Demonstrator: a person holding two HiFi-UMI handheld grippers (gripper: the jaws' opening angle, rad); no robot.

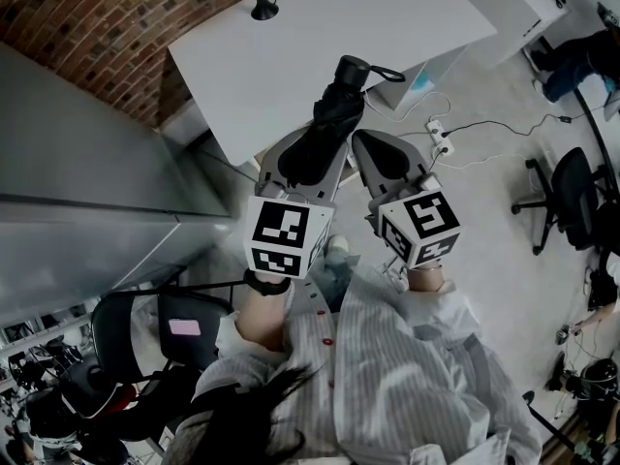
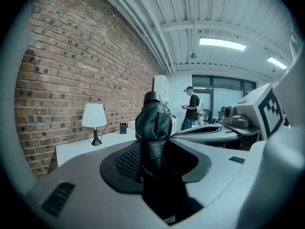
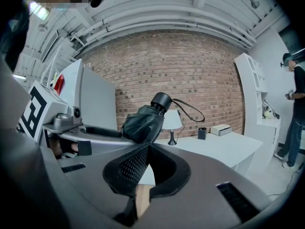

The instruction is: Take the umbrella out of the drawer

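White table [image 1: 291,46] ahead; left claw [image 1: 308,163] clamps umbrella [image 1: 339,105]; right claw [image 1: 373,153] closed, empty.

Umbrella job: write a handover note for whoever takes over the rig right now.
Left gripper: shut on the folded black fabric umbrella, held in the air by the white table, strap end pointing away.
Right gripper: shut, empty, beside the left one.
Done: the umbrella is out and in hand; I can't make out a drawer.
Left: probably set it down, perhaps on the table.
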